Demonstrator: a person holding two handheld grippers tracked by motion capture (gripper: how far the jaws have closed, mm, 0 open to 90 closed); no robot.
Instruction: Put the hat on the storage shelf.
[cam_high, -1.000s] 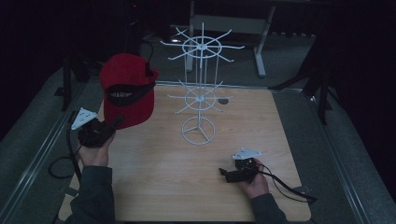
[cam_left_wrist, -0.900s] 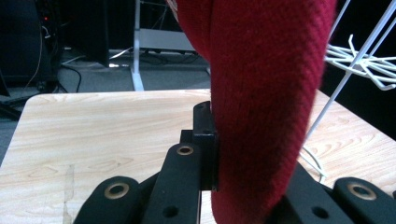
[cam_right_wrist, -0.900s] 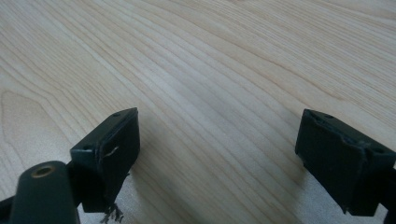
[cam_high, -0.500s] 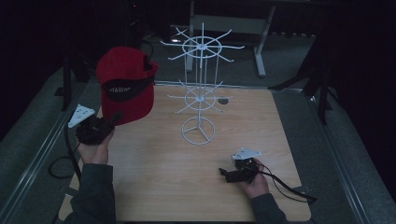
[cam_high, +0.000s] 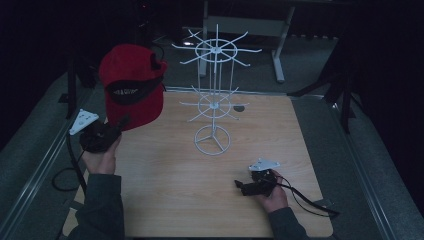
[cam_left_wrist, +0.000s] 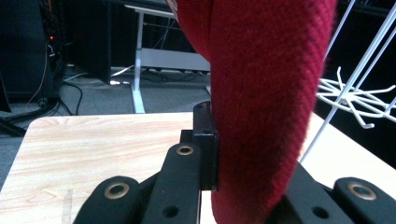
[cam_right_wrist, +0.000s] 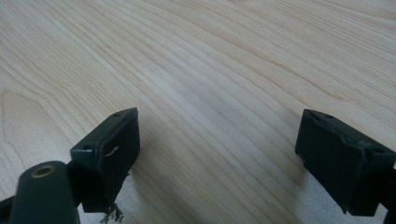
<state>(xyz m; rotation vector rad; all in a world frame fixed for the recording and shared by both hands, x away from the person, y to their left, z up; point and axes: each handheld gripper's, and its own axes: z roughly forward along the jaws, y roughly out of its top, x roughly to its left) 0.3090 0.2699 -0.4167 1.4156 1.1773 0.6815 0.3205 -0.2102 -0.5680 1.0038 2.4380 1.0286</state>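
High view: we judge the red cap (cam_high: 132, 90), raised left of the white wire rack (cam_high: 215, 107), light and floppy, so our left gripper (cam_high: 107, 134) clamps its brim edge; right gripper (cam_high: 247, 186) gapes empty.

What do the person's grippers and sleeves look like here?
Both grippers, left and right, are black with two blocky jaws, brass-ringed pivots, a grey three-cornered plate on top and a black trailing cable. The sleeves are dark grey-green.

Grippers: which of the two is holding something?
The left gripper, clamped on the red cap; the right gripper rests open on the table.
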